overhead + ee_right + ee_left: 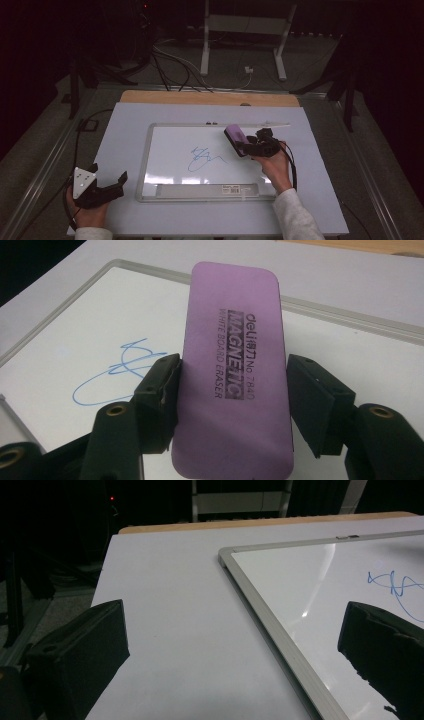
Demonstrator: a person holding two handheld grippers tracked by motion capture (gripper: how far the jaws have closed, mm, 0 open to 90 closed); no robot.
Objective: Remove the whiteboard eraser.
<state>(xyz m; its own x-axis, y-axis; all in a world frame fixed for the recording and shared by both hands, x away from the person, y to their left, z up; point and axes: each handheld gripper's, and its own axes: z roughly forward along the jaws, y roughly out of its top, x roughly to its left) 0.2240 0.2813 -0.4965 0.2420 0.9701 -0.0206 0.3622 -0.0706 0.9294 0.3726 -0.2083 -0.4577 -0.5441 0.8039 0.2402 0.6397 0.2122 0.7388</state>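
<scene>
A framed whiteboard (150, 165) lies flat on the table, with a blue scribble (202, 158) at its middle. My right gripper (246, 145) is shut on a purple whiteboard eraser (235, 136), held over the board's right part, up and right of the scribble. In the right gripper view the eraser (232, 370) sits lengthwise between both jaws, above the scribble (117, 372). My left gripper (107, 182) rests open at the table's near left, off the board. In the left gripper view its jaws straddle the board's left frame edge (265, 612) with nothing between them.
The white tabletop (125, 130) has a wooden strip (210, 98) along its far edge. A pen tray (207, 189) runs along the board's near edge. Cables (170, 67) and a white stand's legs (205, 50) lie on the dark floor beyond.
</scene>
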